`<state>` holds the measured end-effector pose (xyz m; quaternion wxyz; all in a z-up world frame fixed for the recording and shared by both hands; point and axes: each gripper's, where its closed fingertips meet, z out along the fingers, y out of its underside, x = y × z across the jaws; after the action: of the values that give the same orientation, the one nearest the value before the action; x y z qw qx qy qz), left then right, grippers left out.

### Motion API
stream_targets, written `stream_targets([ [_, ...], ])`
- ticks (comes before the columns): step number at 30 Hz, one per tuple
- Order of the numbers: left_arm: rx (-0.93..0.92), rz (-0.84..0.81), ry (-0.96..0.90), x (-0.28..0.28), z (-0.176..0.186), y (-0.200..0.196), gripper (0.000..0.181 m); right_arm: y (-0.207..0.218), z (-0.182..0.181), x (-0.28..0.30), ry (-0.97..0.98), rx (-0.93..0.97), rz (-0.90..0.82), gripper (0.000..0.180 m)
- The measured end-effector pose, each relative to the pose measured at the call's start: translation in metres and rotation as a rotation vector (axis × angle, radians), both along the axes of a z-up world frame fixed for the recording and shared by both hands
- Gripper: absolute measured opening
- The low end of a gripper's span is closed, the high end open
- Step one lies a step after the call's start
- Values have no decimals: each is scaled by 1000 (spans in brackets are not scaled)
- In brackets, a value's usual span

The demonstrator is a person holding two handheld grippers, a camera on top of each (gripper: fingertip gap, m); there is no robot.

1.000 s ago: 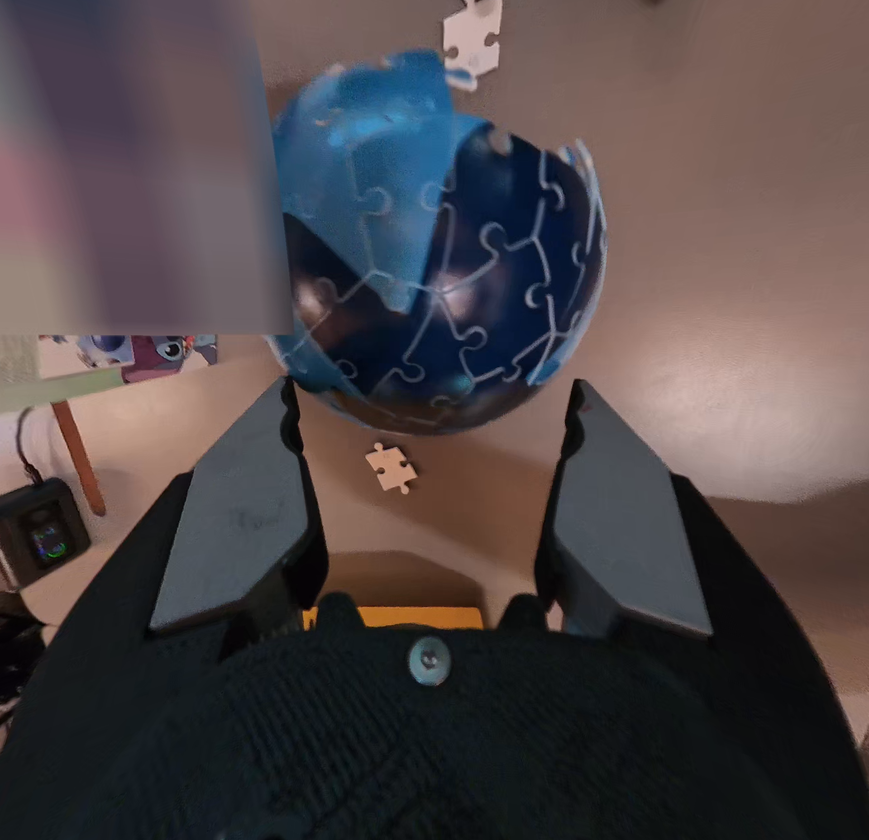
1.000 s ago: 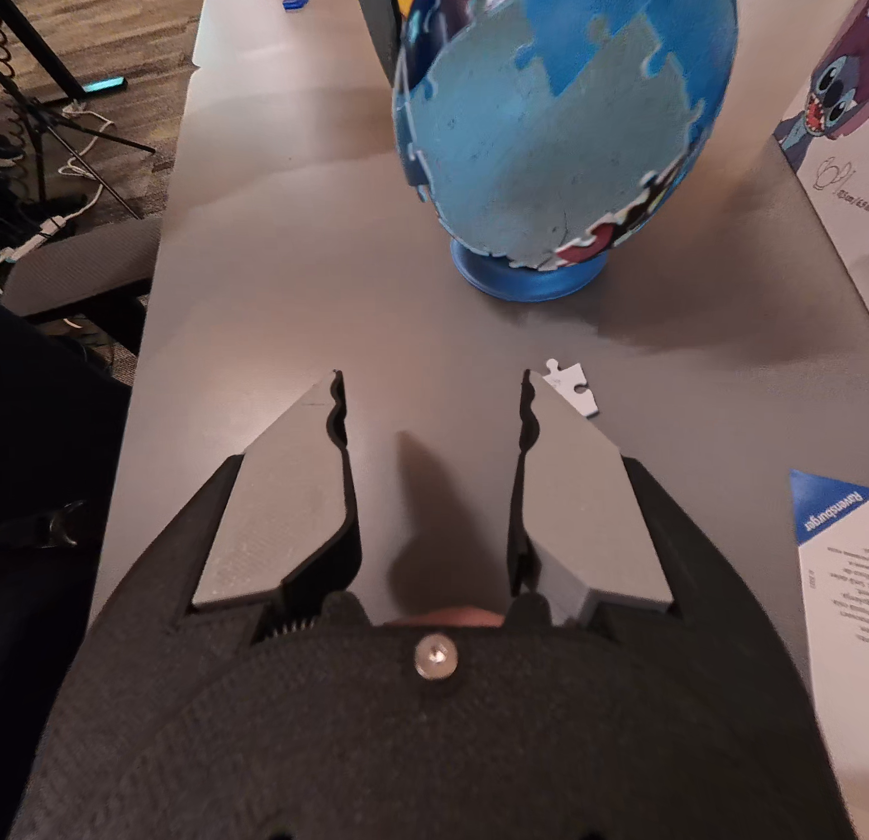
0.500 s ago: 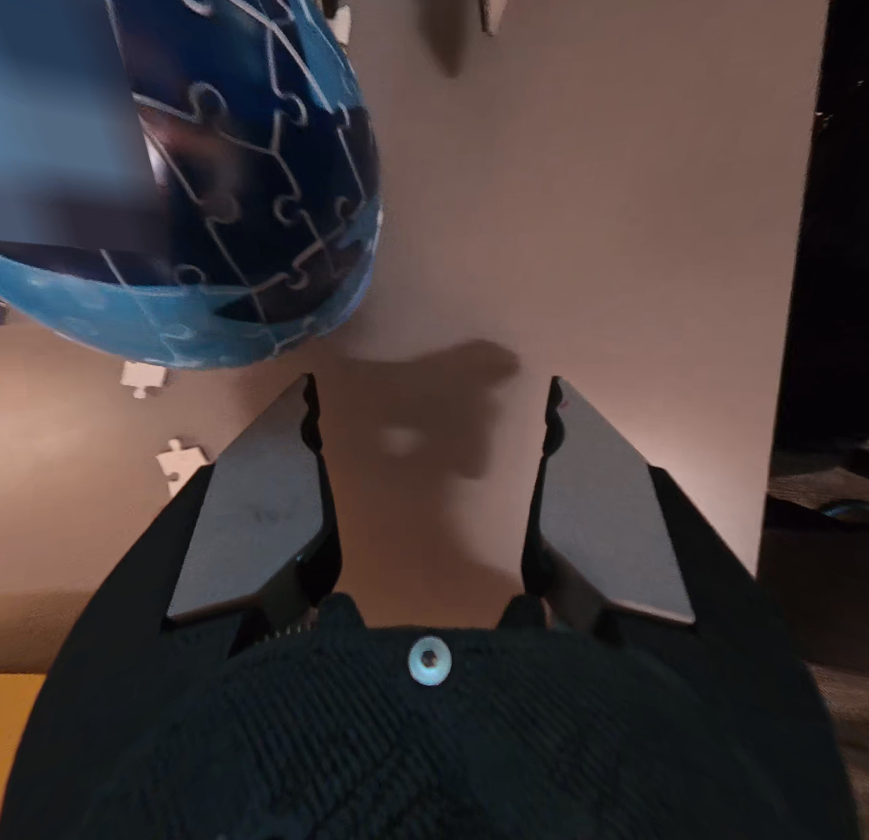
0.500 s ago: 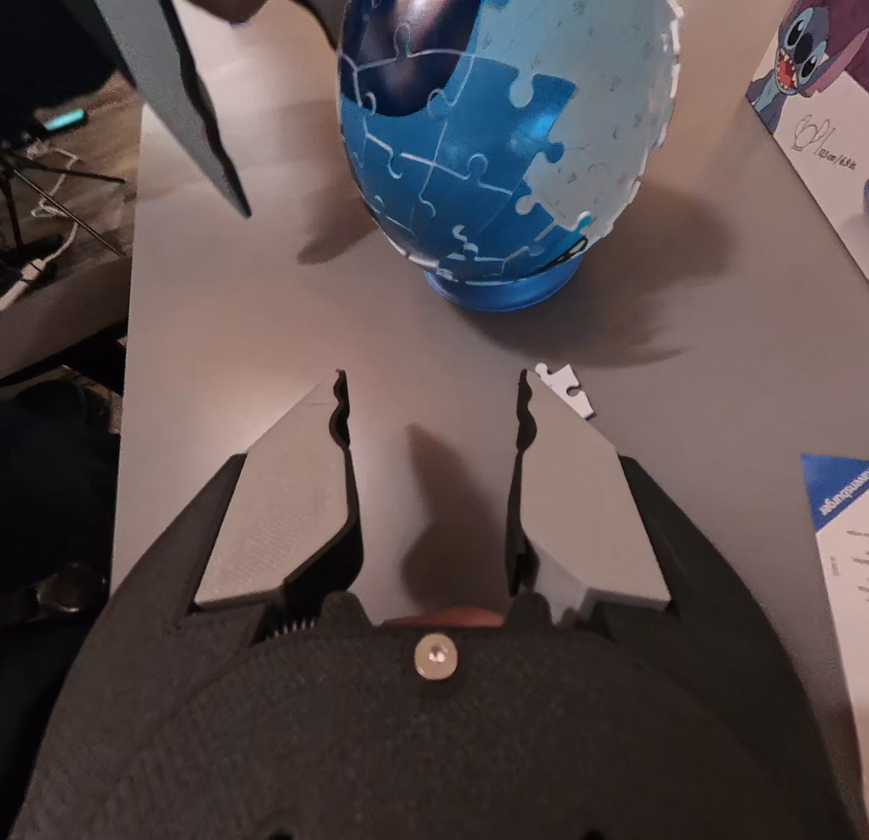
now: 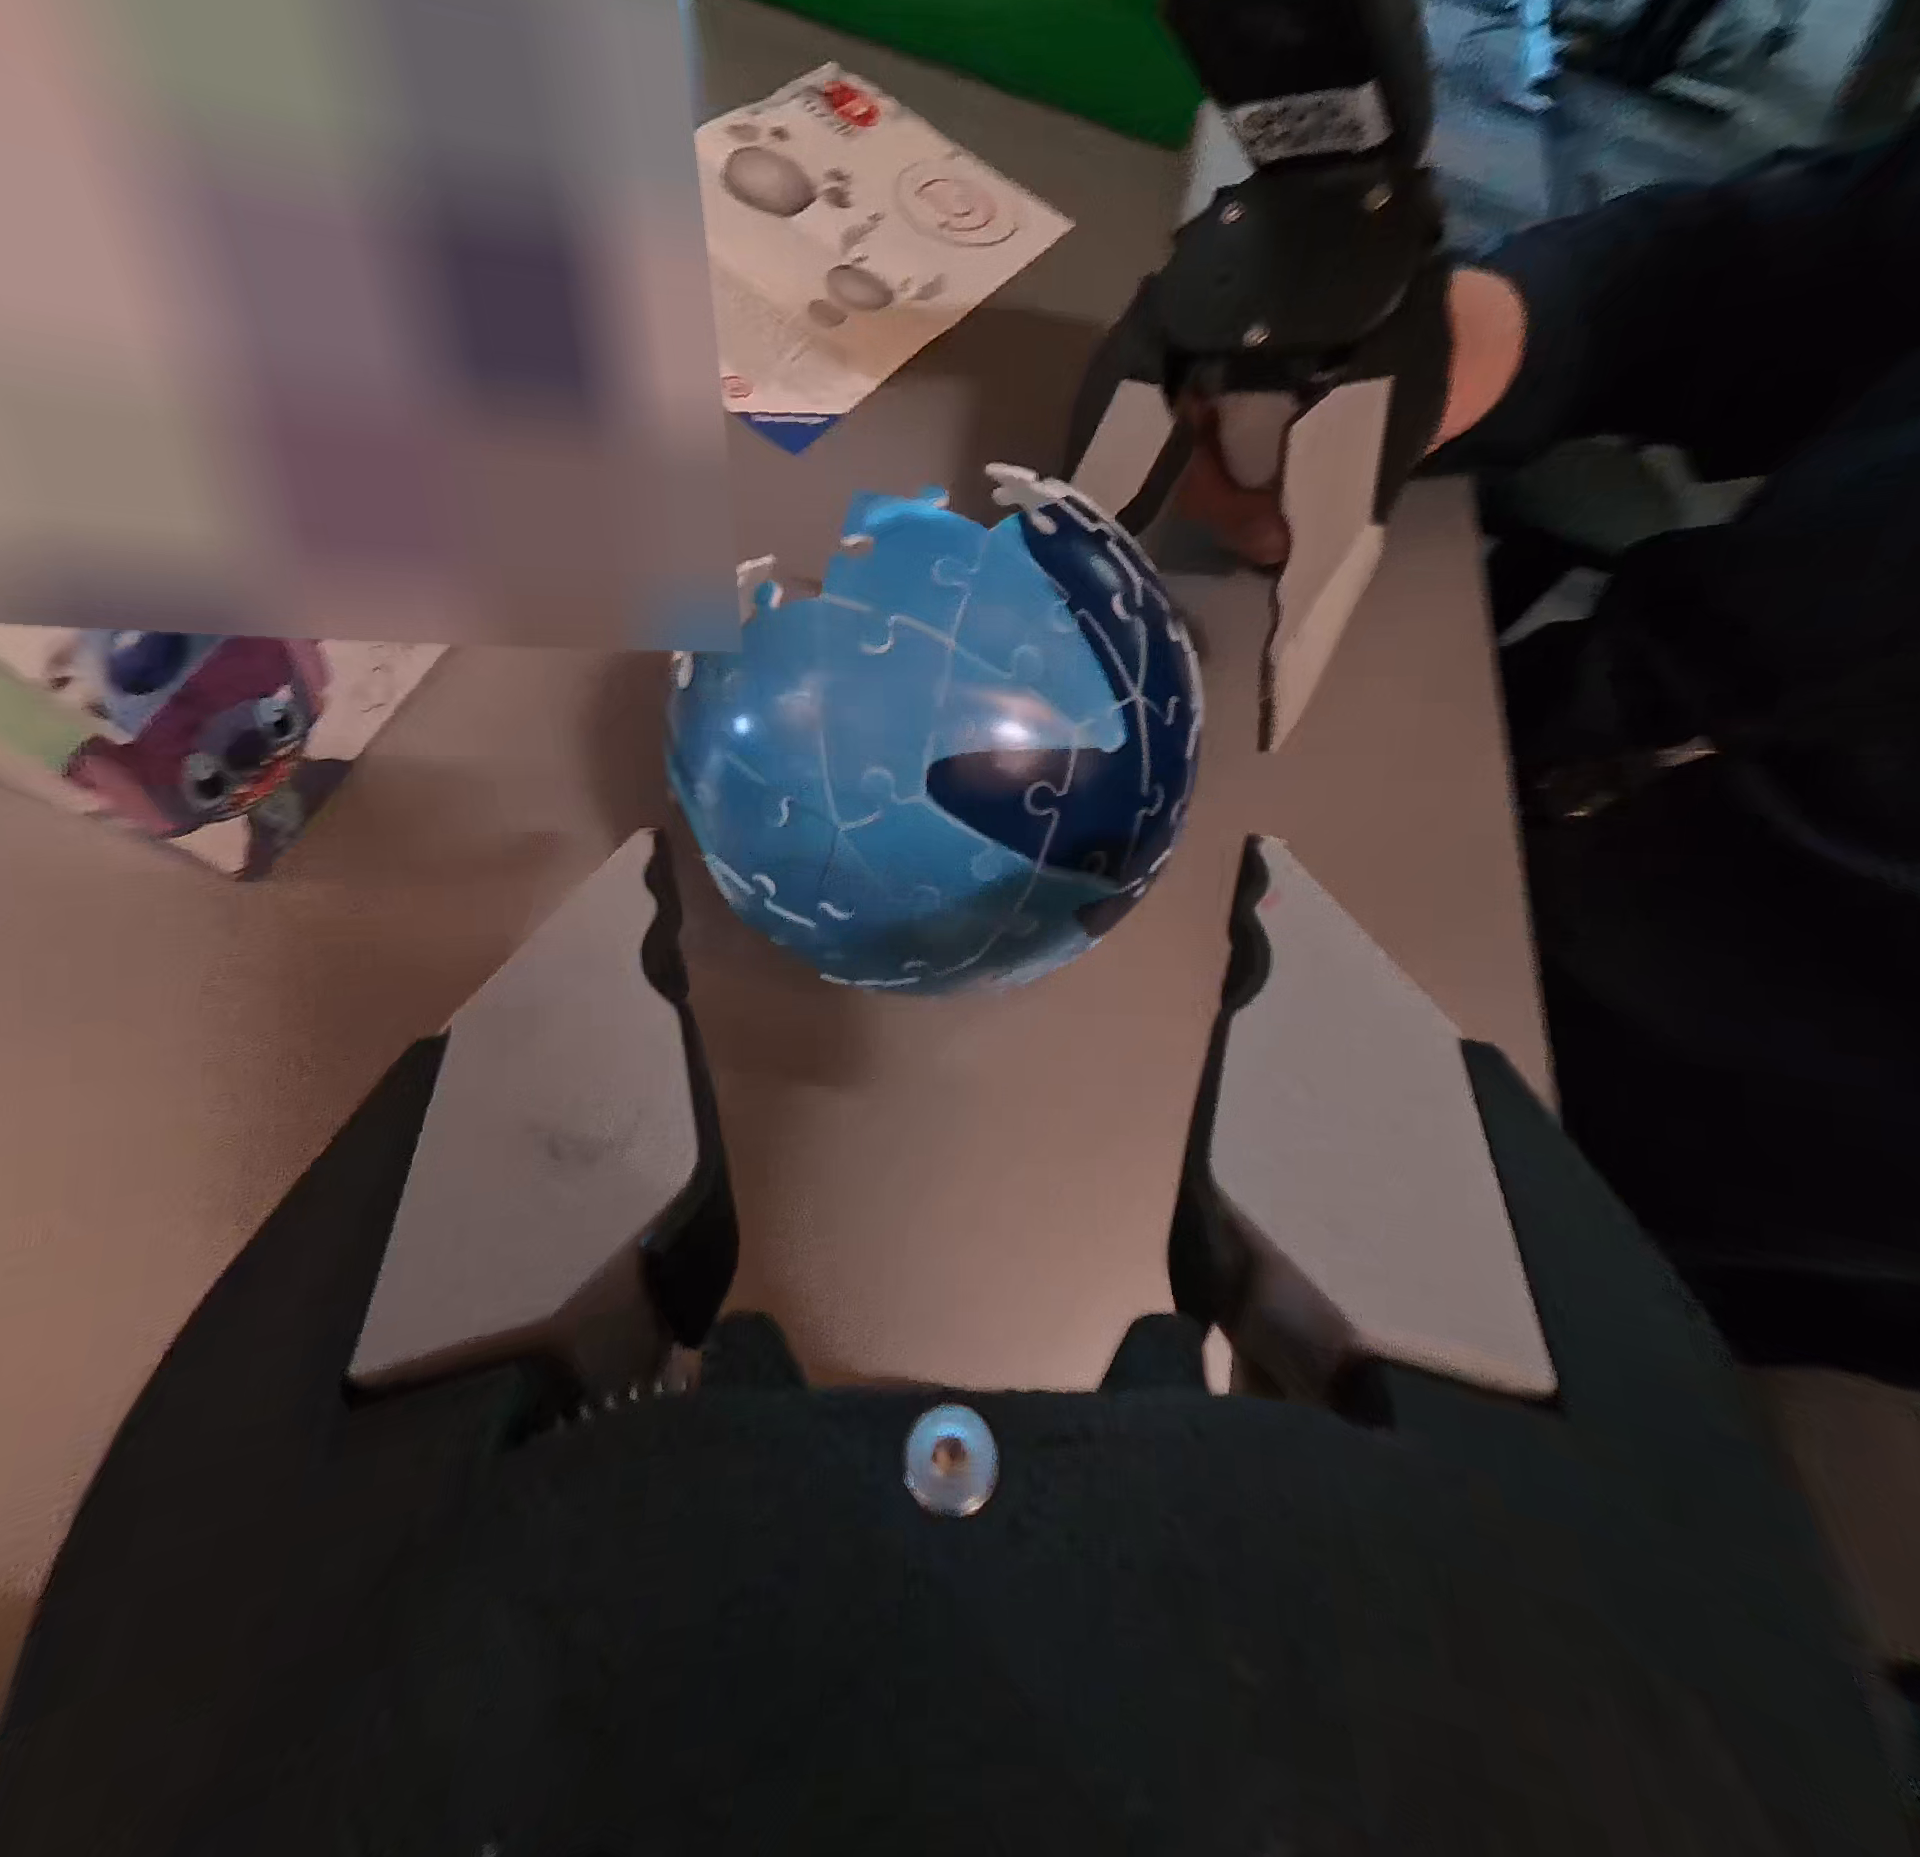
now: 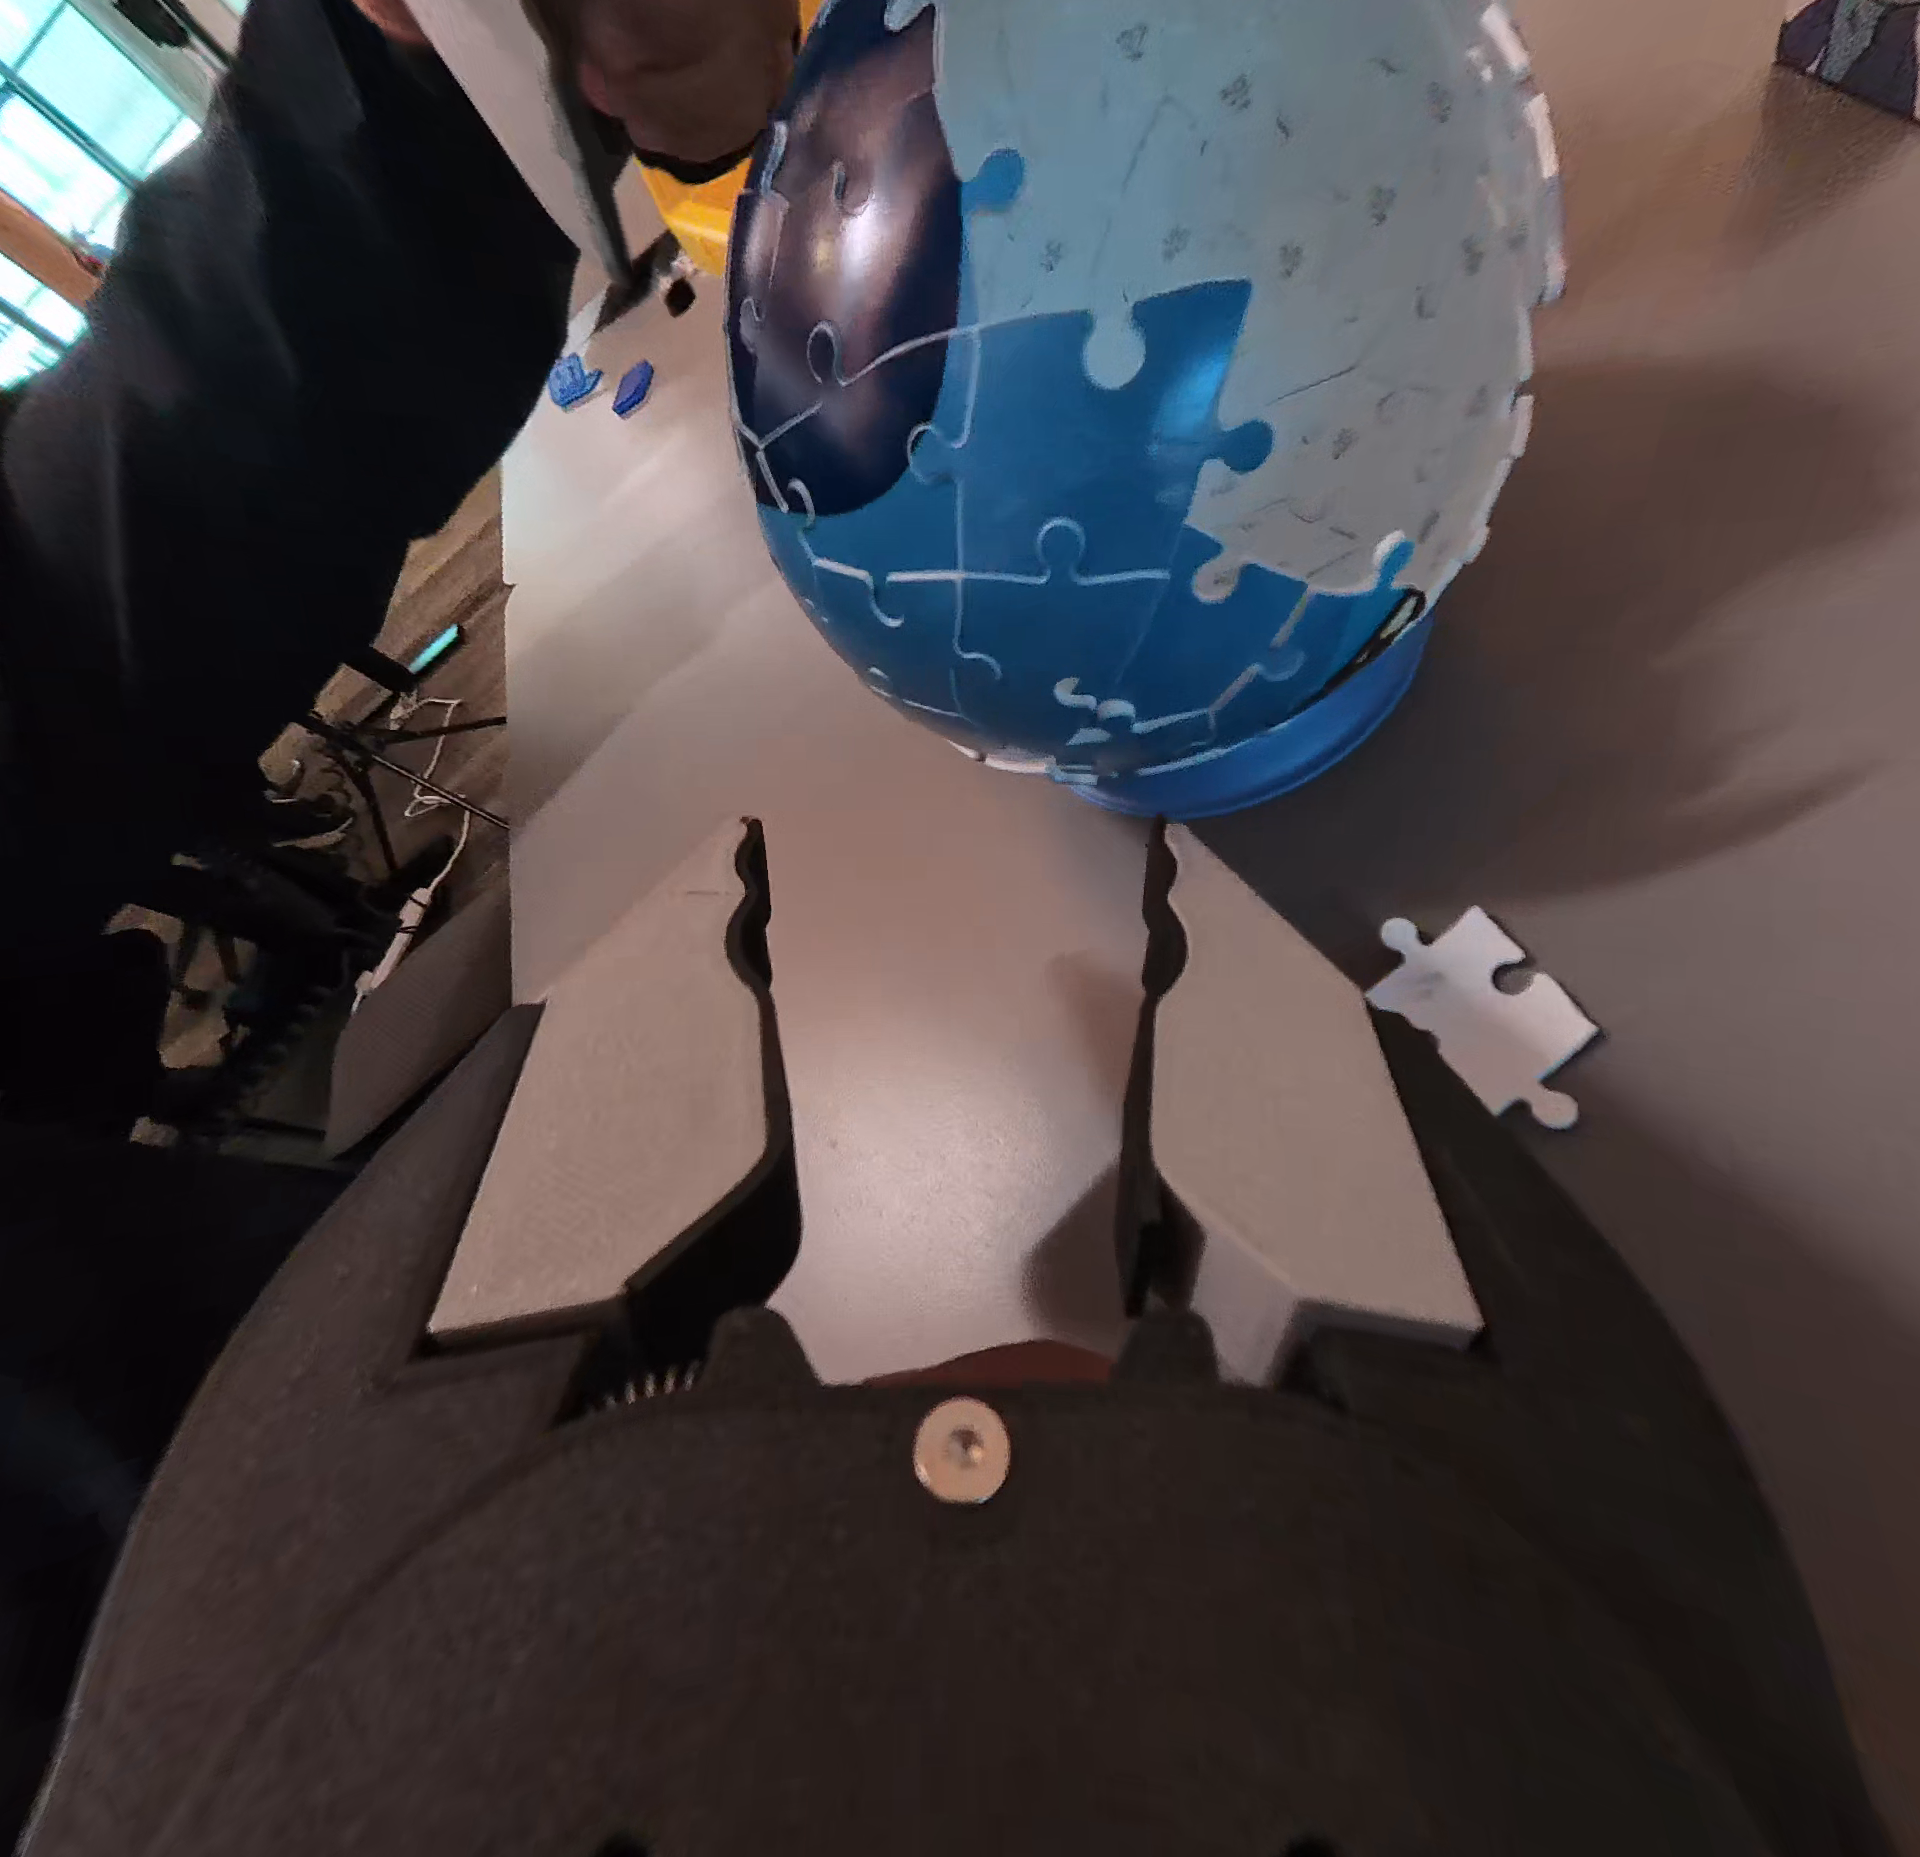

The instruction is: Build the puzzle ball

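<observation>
The puzzle ball (image 5: 935, 747) is a partly built blue sphere with a jagged open top, standing on a blue ring stand (image 6: 1299, 758) on the grey table. My left gripper (image 5: 954, 872) is open and empty, with the ball just beyond and between its fingertips. My right gripper (image 6: 956, 841) is open and empty, low over the table, its tips close to the stand. It also shows in the left wrist view (image 5: 1205, 602), behind the ball. A loose white puzzle piece (image 6: 1486, 1018) lies flat beside my right finger. One left gripper finger (image 6: 488, 62) shows at the top left.
An instruction sheet (image 5: 862, 249) and a box with a cartoon picture (image 5: 208, 758) lie on the table behind and left of the ball. Small blue pieces (image 6: 603, 384) lie farther off. The table edge (image 5: 1507, 820) runs close on the right, with a dark sleeve (image 5: 1714, 353) beyond.
My left gripper swung from above the ball, off past the table edge, to face the ball with the right gripper behind it. My right gripper moved in closer and lower. Both stayed open.
</observation>
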<state>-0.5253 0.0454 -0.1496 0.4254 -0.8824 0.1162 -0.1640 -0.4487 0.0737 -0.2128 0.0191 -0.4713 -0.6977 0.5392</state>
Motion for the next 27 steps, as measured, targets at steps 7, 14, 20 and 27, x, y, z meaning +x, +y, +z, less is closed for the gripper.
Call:
stream_targets([
  [7,-85,-52,-27,3,-19,4,104,-6,-1,-2,-16,-29,-25,68],
  [14,-71,-34,36,14,-27,-2,116,-2,-2,-16,-19,-29,-102,68],
  [20,-98,-13,84,36,-37,-23,131,10,4,-22,28,-25,-144,72],
  [27,-23,133,67,29,-33,-29,108,14,15,-19,58,-73,-90,82],
])
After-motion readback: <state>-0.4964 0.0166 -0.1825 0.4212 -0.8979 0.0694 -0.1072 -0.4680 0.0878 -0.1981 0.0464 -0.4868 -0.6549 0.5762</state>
